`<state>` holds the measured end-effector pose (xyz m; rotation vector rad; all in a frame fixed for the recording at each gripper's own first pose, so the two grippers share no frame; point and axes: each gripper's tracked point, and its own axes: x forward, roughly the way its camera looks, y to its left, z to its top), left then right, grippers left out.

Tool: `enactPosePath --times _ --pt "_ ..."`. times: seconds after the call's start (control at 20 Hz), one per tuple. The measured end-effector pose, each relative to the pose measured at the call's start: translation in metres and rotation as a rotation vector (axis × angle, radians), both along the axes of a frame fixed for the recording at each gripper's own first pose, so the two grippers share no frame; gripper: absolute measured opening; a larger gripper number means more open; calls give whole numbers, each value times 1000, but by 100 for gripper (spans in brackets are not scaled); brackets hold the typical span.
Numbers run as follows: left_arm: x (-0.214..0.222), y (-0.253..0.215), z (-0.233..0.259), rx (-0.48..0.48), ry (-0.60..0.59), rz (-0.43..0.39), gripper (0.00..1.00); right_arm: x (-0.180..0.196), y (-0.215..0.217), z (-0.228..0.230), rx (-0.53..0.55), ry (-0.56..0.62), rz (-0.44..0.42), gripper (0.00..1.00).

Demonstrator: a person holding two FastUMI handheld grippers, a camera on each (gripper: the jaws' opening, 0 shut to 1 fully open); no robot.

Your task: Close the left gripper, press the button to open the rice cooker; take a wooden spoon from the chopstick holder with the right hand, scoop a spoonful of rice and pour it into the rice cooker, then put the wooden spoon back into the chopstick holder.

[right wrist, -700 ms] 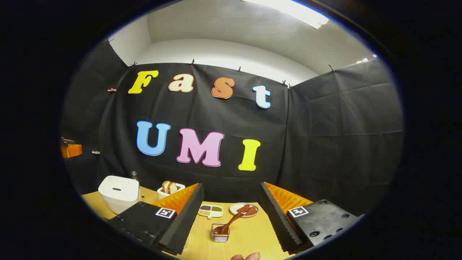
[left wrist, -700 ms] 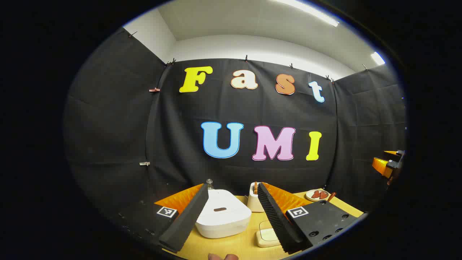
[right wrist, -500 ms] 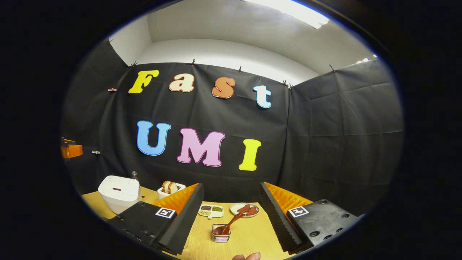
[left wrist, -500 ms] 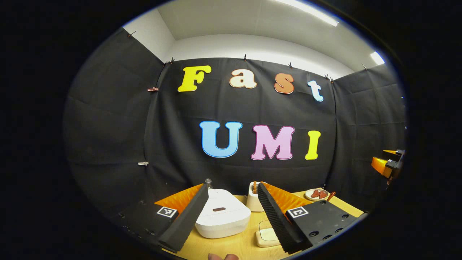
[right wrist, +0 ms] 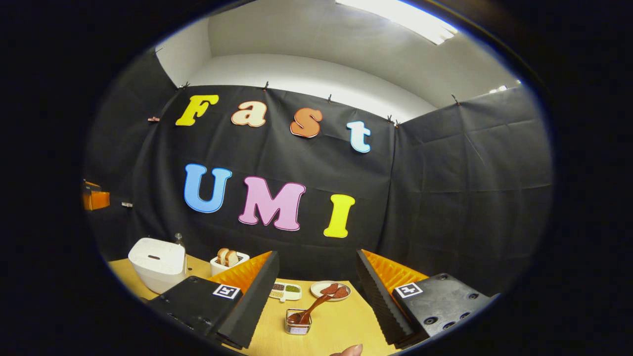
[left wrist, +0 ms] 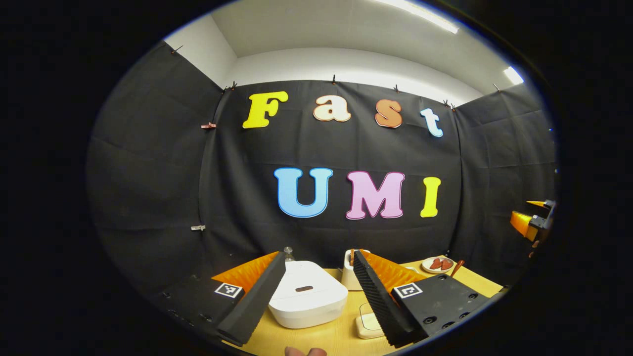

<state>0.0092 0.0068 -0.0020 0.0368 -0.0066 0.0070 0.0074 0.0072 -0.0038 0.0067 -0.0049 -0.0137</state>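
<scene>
The rice cooker (left wrist: 307, 300), lid down, sits on the table (left wrist: 336, 338) between the spread fingers of the left gripper (left wrist: 316, 296). The right gripper (right wrist: 316, 301), also released, frames the wooden spoon (right wrist: 312, 309) in its holder (right wrist: 298, 322).

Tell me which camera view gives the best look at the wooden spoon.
The right gripper view: the wooden spoon stands whole, leaning in the chopstick holder between that gripper's open fingers. The left gripper view catches just a sliver of it far off beside a plate.

White rice cooker (left wrist: 307, 296) shut — wooden spoon (right wrist: 311, 310) in holder (right wrist: 298, 322).
</scene>
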Motion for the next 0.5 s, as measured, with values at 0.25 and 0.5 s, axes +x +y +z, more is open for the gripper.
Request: enactPosePath --times 0.25,0.5 --pt "2 -5 3 -26 -21 -39 95 1 5 -4 -8 30 32 97" --pt "16 3 -3 -66 21 -69 94 9 6 -1 -12 19 48 98"
